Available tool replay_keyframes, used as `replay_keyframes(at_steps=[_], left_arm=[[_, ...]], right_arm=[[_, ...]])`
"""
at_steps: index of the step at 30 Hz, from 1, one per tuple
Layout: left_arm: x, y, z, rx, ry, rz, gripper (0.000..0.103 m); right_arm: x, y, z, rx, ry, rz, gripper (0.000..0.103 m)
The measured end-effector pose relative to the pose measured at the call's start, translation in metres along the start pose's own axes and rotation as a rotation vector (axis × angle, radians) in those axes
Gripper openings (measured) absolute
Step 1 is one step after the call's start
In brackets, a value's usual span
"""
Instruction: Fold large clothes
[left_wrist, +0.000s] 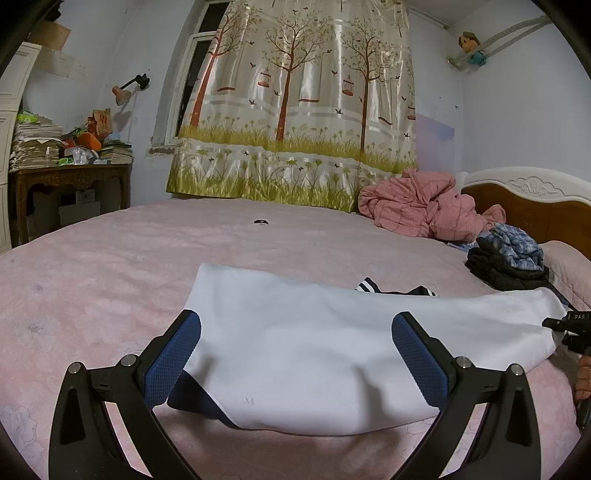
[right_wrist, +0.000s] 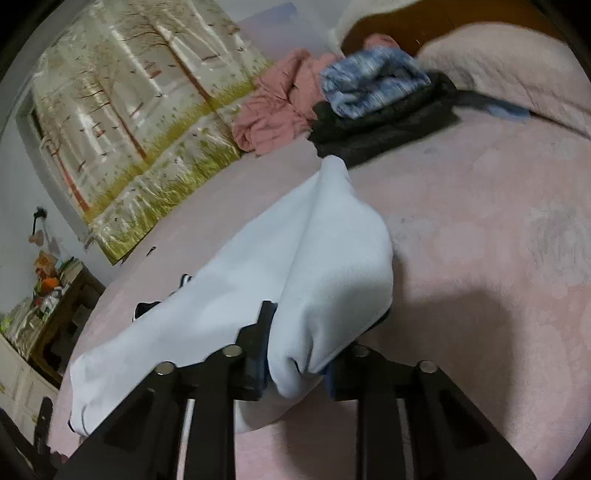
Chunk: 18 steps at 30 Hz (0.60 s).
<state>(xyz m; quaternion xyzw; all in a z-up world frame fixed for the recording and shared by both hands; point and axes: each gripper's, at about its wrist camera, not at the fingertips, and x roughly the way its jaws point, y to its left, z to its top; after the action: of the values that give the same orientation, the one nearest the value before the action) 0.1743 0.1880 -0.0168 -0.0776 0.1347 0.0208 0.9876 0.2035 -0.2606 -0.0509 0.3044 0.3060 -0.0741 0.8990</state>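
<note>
- A white garment (left_wrist: 314, 350) with navy trim is laid across the near part of a bed covered in a pink bedspread (left_wrist: 110, 266); a navy cuff with white stripes (left_wrist: 369, 285) shows at its far edge.
- The left gripper (left_wrist: 295, 362) is held low over the near edge of the garment with its jaws spread wide; the blue pads (left_wrist: 173, 362) stand apart on either side of the cloth and nothing is pinched between them.
- The right gripper (right_wrist: 299, 354) is seen at the end of the garment nearer the headboard, and a bunched fold of the white cloth (right_wrist: 325, 295) is caught between its narrowed jaws; whether the pads press fully on it cannot be told for sure, though the cloth is gathered and lifted there.
- A crumpled pink quilt (left_wrist: 417, 206) is piled at the far corner of the bed by the headboard (left_wrist: 535, 192).
- A blue mottled garment (left_wrist: 517, 247) is stacked on dark clothing (left_wrist: 498, 269) at the headboard side.
- A small dark ring-like object (left_wrist: 261, 221) lies near the far edge of the bed.
- A tree-printed curtain (left_wrist: 303, 103) hangs behind the bed, and a cluttered wooden desk (left_wrist: 70, 181) stands at the foot side.
</note>
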Motion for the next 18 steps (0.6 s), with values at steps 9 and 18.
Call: replay_keyframes(at_steps=[9,18], left_arm=[[0.001,0.000,0.000,0.003,0.007,0.006,0.103],[0.003,0.012,-0.002,-0.023,0.021,0.021,0.103]], right_arm=[[-0.035,-0.015,-0.025,0.113,0.102,0.087,0.065],[-0.002,-0.025,-0.014,0.267,0.191,0.192,0.067]])
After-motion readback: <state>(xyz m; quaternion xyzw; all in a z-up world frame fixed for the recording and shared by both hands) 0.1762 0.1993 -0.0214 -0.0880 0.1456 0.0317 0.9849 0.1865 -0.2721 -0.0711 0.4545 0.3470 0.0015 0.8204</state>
